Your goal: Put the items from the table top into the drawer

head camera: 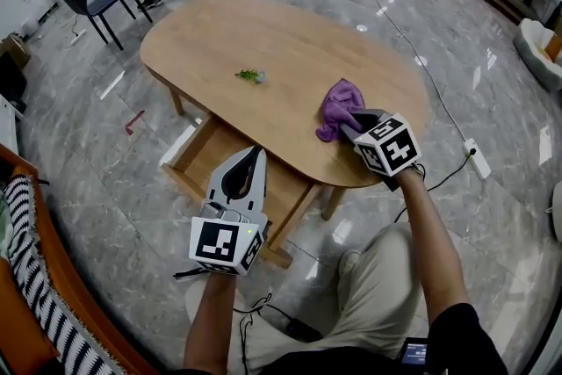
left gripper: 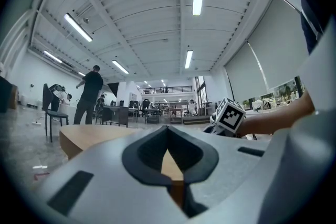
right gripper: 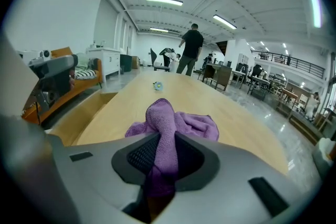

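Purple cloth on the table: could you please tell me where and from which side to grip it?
I would take the purple cloth by its raised ridge at the near edge, coming from the person's side, angled downward; that fold stands up narrow enough for the jaws. The right hand-held gripper is shut on it.

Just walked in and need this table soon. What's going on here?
A person is clearing the table into the open drawer below it. The right gripper is shut on a purple cloth lying on the tabletop. The left gripper hangs shut and empty over the drawer. A small green item sits farther out.
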The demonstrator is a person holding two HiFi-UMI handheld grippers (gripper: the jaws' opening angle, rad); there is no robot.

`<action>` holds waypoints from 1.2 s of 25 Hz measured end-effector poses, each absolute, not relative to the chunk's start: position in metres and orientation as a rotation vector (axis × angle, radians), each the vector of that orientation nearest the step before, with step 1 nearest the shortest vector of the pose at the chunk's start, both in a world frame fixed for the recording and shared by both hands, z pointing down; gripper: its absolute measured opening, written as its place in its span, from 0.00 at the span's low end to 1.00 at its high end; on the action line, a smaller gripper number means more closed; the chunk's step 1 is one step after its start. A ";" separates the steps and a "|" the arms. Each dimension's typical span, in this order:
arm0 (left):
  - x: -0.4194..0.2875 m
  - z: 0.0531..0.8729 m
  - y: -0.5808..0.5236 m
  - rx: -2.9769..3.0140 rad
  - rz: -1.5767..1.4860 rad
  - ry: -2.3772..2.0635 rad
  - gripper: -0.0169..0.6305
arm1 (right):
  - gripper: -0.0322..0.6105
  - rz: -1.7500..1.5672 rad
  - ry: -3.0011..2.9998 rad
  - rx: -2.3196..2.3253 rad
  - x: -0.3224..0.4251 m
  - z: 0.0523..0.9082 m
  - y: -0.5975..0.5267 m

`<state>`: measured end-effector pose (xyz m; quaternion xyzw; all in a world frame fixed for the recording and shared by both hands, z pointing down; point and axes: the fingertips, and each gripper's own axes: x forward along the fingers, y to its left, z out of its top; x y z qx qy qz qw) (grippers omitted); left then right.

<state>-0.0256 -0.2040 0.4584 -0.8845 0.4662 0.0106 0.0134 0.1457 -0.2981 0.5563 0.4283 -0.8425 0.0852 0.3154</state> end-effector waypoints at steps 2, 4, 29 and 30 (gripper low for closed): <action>-0.028 0.456 -0.203 -2.753 0.035 1.453 0.03 | 0.19 0.245 -2.236 1.111 0.140 0.555 -0.294; -0.029 0.454 -0.203 -2.751 0.043 1.454 0.03 | 0.19 0.250 -2.266 1.080 0.129 0.552 -0.289; -0.093 0.449 -0.175 -2.691 0.114 1.604 0.03 | 0.19 0.187 -2.473 0.686 -0.032 0.545 -0.214; -0.094 0.450 -0.174 -2.689 0.115 1.607 0.03 | 0.19 0.185 -2.478 0.679 -0.036 0.545 -0.212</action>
